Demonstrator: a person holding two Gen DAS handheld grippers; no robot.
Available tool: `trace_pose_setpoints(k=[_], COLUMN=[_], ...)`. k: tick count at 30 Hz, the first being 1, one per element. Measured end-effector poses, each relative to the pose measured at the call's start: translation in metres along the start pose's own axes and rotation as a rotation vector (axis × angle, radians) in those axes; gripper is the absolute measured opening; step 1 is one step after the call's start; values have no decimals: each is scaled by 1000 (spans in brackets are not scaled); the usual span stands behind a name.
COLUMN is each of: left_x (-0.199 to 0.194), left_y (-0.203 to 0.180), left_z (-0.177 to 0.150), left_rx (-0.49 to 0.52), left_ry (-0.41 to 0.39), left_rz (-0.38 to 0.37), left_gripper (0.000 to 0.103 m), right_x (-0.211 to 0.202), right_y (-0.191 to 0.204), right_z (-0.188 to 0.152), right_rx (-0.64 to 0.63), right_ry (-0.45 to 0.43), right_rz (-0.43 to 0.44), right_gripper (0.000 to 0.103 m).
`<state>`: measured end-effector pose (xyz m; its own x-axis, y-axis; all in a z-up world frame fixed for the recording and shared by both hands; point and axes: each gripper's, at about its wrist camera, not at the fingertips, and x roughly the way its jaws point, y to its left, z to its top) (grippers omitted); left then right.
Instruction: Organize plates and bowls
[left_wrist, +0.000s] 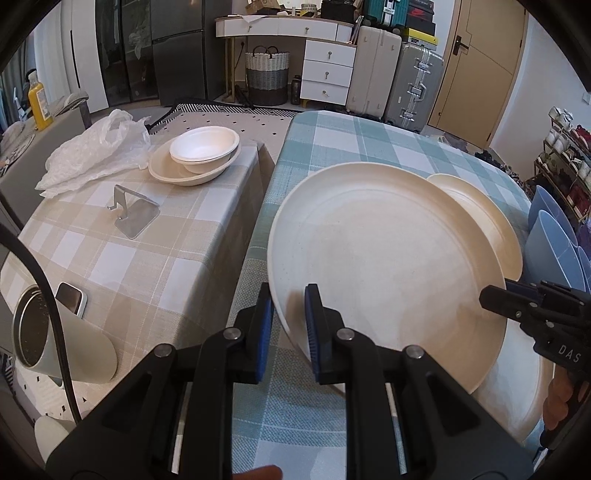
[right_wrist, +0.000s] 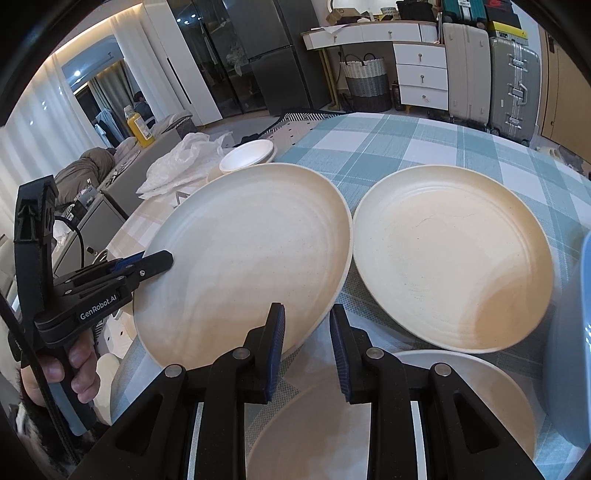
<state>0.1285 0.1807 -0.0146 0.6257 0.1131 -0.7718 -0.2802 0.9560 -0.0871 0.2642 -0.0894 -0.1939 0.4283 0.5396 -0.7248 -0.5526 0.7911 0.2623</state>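
Your left gripper clamps the rim of 1 large cream plate, tilted above the blue checked table, while your right gripper pinches its opposite rim, so uneven lifting could slide it onto the second plate.

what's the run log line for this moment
left tongs: shut on plate rim | right tongs: shut on same plate | plate: tilted above table
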Motion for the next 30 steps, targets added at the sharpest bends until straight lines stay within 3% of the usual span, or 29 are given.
trace_pose_setpoints(k=[30], left_x=[-73], left_y=[-117], left_z=[-33], left_rx=[134], left_ry=[-57], left_rz=[-70], left_gripper=[15], right_x=[-116], right_y=[-42], right_z=[-64], right_rx=[76], right_ry=[-121], right_rz=[-61], right_gripper=[25])
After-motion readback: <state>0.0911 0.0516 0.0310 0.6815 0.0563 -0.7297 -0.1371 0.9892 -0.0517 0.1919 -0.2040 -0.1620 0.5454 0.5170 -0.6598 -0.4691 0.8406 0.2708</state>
